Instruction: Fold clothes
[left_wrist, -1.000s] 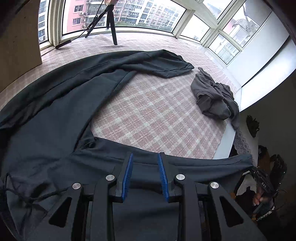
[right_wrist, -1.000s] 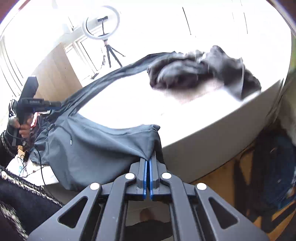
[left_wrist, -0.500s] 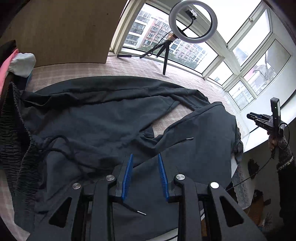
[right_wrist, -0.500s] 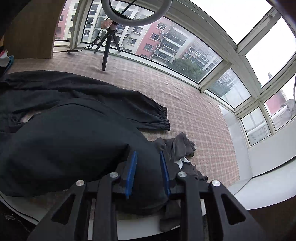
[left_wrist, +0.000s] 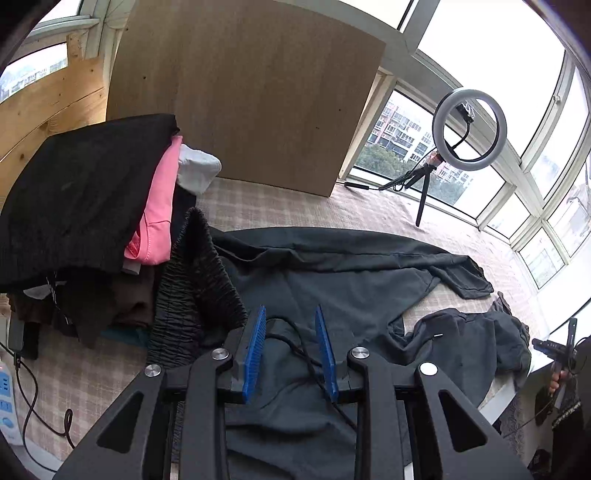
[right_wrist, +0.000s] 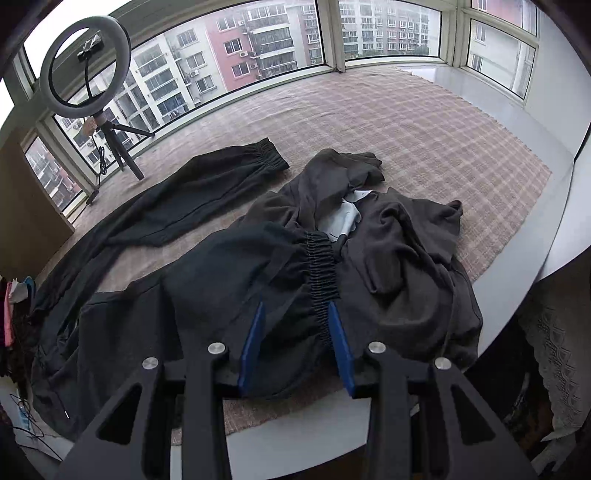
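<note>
Dark grey sweatpants (left_wrist: 332, 280) lie spread on the plaid-covered bed. Their ruched waistband (left_wrist: 192, 280) is at the left and a drawstring (left_wrist: 295, 343) runs between my left fingers. My left gripper (left_wrist: 290, 350) is open and empty, just above the waist area. In the right wrist view the near pant leg (right_wrist: 229, 288) lies across the bed with its elastic cuff (right_wrist: 321, 280) between my right fingers. My right gripper (right_wrist: 295, 332) is open over that cuff. The far leg (right_wrist: 207, 184) stretches toward the window.
A crumpled brown-grey garment (right_wrist: 399, 251) lies under and beside the cuff. A stack of black and pink clothes (left_wrist: 92, 199) sits at the left. A ring light on a tripod (right_wrist: 86, 66) stands by the window. A wooden board (left_wrist: 251, 92) leans behind the stack. The bed edge (right_wrist: 554, 229) runs along the right.
My right gripper has let go of the pant leg, which now lies on the bed over the brown garment. My left gripper has swung left toward the waistband.
</note>
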